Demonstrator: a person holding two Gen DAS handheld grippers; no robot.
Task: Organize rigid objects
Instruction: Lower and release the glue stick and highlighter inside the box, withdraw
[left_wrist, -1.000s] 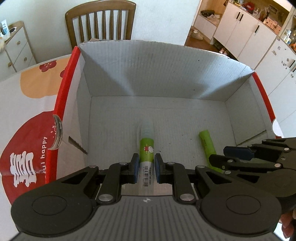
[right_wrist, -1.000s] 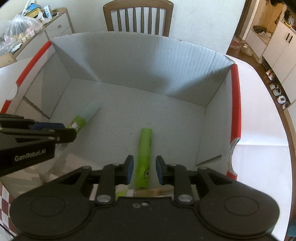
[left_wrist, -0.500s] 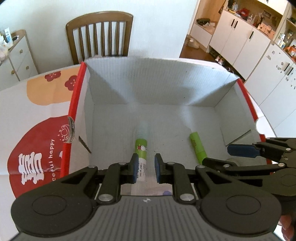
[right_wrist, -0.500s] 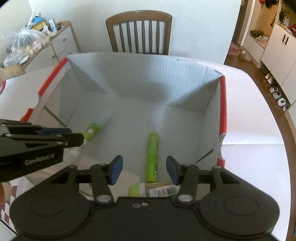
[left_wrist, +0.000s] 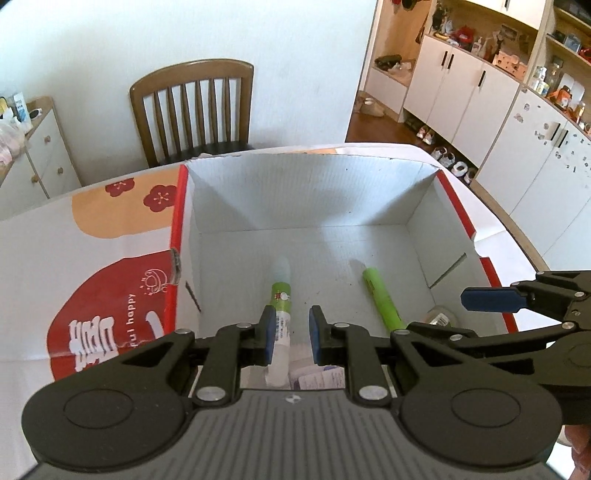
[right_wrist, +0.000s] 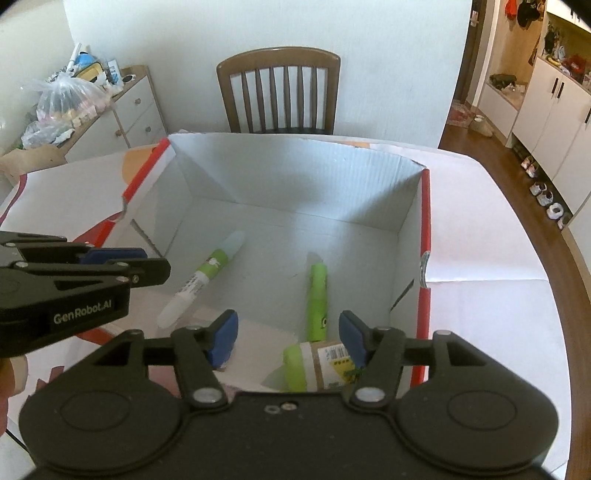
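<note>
Two green tubes lie on the floor of the open white cardboard box (right_wrist: 406, 192): a white-capped glue stick (right_wrist: 201, 280) left, a plain green marker (right_wrist: 318, 301) right. A green-lidded brown jar (right_wrist: 317, 365) sits nearest, partly hidden behind the right gripper (right_wrist: 288, 334), whose empty jaws are opening. The left gripper (left_wrist: 289, 334) is closed to its narrowest, holding nothing.

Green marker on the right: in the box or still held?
In the box. The green marker lies flat on the box floor, clear of the opening right tongs.
</note>
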